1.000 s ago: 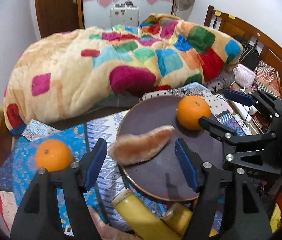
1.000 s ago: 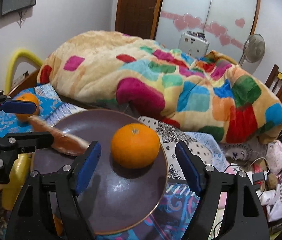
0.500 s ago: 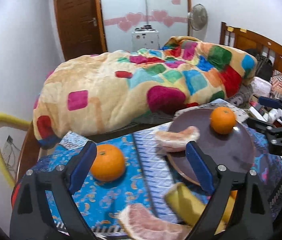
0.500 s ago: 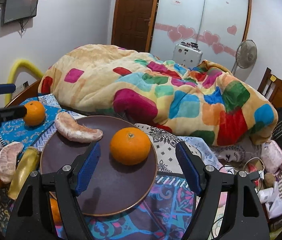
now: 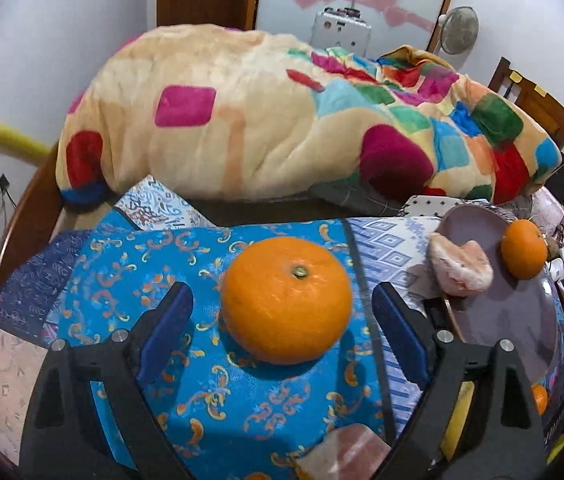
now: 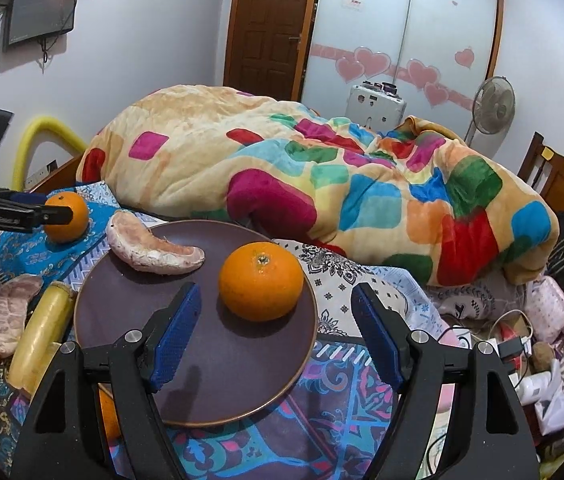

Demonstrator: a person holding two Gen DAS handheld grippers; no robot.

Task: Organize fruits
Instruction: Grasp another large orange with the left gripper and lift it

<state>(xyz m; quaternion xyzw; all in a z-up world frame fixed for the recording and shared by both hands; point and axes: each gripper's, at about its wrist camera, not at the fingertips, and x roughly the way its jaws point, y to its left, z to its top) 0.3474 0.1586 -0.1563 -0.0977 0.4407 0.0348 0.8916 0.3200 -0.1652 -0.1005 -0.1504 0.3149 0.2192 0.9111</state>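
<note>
The left gripper (image 5: pixel 282 316) stands wide open around the round orange mandarin (image 5: pixel 287 299) on the blue patterned cloth (image 5: pixel 130 268), pads not touching, probably to take it. To its right, the brown round plate (image 6: pixel 218 376) waits under the open, empty right gripper (image 6: pixel 272 332).

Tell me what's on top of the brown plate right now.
On the brown plate sit one whole orange and a peeled pomelo segment lying at its far left rim. The right gripper covers part of the near surface, so that patch can't be checked.
</note>
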